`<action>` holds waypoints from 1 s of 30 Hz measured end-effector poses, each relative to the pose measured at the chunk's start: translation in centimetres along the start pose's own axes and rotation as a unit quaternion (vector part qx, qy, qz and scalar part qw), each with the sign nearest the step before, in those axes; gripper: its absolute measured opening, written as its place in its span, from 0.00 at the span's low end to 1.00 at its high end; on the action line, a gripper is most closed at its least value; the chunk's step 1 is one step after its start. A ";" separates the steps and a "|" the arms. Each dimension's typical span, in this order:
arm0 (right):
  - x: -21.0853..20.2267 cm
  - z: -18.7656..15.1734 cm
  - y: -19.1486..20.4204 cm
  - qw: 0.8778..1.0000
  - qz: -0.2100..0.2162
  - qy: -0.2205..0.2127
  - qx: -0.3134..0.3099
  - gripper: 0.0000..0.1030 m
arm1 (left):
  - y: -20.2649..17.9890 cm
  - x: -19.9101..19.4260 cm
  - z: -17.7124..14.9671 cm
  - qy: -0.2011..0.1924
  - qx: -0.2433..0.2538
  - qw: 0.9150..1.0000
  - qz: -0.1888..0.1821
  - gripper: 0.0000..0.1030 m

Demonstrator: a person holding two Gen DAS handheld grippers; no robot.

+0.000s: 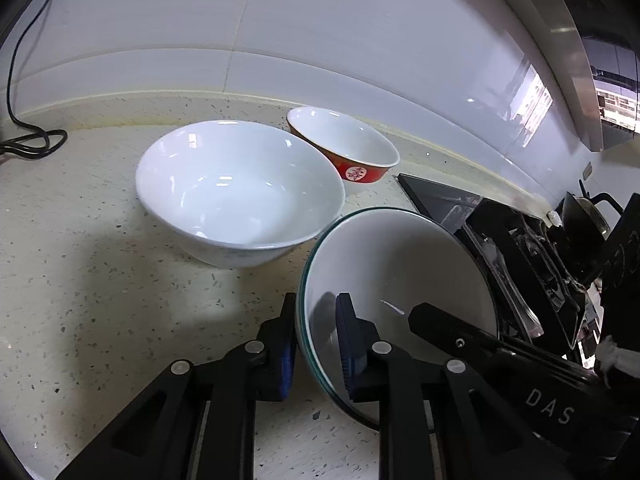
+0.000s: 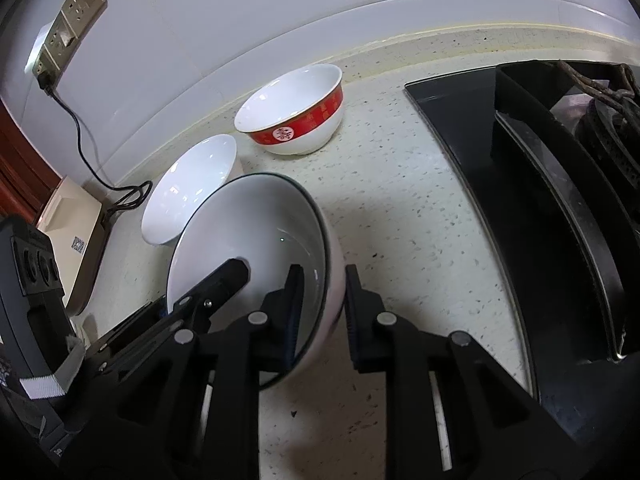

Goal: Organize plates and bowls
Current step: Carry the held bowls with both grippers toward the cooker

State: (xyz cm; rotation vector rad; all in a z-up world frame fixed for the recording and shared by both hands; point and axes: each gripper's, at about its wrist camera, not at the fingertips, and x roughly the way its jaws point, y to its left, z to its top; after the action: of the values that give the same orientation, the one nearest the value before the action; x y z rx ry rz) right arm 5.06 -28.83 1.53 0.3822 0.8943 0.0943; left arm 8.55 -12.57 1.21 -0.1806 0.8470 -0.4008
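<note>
Both grippers pinch the same green-rimmed bowl (image 1: 400, 272), on opposite sides of its rim. Left gripper (image 1: 318, 344): jaws pressed onto the rim wall, one pad (image 1: 348, 340) inside the bowl, the other outside. Right gripper (image 2: 322, 304): same, one pad (image 2: 294, 312) inside, the other against the outer wall.

Landmark is the green-rimmed bowl, tilted, on or just over the speckled counter (image 1: 100, 280); contact underneath can't be seen. White bowl (image 1: 240, 188) sits upright just beside it, toward the wall; rims near, can't tell if touching. Red bowl (image 2: 292, 112) stands farther back, near the wall, apart from it. Black stove (image 2: 540, 200) lies on the side opposite the white bowl. Black cable (image 2: 76, 136) runs from the wall socket (image 2: 68, 28), beyond the white bowl.
</note>
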 end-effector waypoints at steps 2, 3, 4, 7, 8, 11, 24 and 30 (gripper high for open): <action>-0.1 0.0 0.2 1.000 0.005 0.002 -0.003 0.22 | 0.2 -0.3 -0.1 -0.001 -0.001 1.000 0.003 0.19; -0.1 0.0 0.2 1.000 0.009 0.002 -0.004 0.22 | 0.3 -0.7 -0.3 -0.001 -0.004 1.000 0.004 0.19; -0.2 0.0 0.3 1.000 0.012 0.002 -0.004 0.22 | 0.4 -0.9 -0.3 -0.001 -0.006 1.000 0.005 0.19; -0.2 0.0 0.7 1.000 0.026 0.003 -0.010 0.21 | 0.9 -1.7 -0.7 0.000 -0.009 1.000 0.008 0.19; -0.3 -0.1 1.0 0.999 0.031 0.002 -0.015 0.21 | 1.0 -1.9 -0.9 0.000 -0.011 1.000 0.010 0.19; -0.2 -0.3 1.9 0.999 0.044 0.003 -0.030 0.21 | 1.8 -2.5 -1.2 -0.002 -0.023 1.000 0.012 0.19; 0.7 -2.3 6.1 0.992 0.083 0.009 -0.097 0.22 | 5.7 -6.4 -2.0 -0.042 -0.060 0.996 0.045 0.19; 0.9 -3.0 7.2 0.989 0.110 0.013 -0.100 0.22 | 7.4 -7.5 -2.8 -0.043 -0.077 0.995 0.050 0.19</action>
State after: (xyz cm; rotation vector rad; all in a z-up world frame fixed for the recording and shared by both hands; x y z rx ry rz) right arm 3.87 -21.04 1.77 0.2924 0.8563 0.3905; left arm 3.93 -2.73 2.25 -0.2952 0.7996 -0.2332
